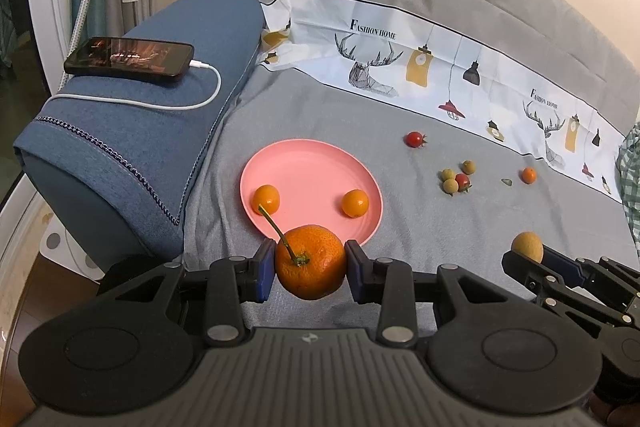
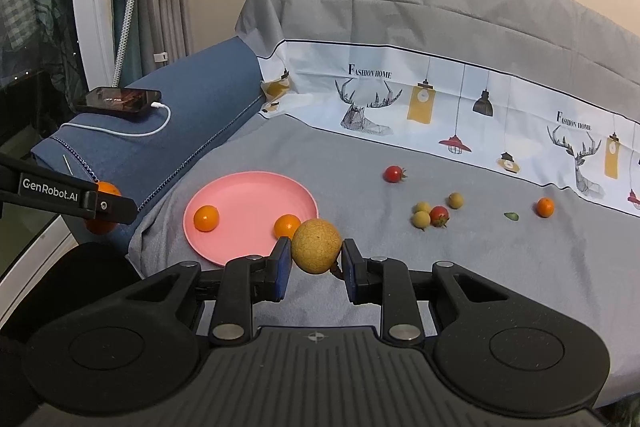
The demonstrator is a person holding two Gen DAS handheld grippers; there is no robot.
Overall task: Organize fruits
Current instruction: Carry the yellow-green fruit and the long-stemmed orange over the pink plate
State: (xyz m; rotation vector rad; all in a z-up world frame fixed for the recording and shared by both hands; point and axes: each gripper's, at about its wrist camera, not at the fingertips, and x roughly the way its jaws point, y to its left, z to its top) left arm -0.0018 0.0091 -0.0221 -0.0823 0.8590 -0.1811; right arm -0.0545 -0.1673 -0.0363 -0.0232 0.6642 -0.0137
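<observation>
With both tools loaded, left tool [image 1: 310, 263] clamps tangerine [image 1: 311, 261], right tool [image 2: 316, 251] clamps longan [image 2: 316, 246]. Lower tangerine onto plate [image 1: 312, 167] clear of both kumquats; release low, else it rolls.

Matt grey cloth [image 1: 320, 115] covers the sofa, faintly creased. The pink plate [image 1: 312, 167] looks like smooth plastic with a soft sheen. The mandarin [image 1: 316, 267] has glossy, dimpled peel; the tan fruit [image 2: 316, 245] looks dull and rough. Lower frame, the left claw [image 1: 310, 269] shows matt black plastic and metal rivets.
</observation>
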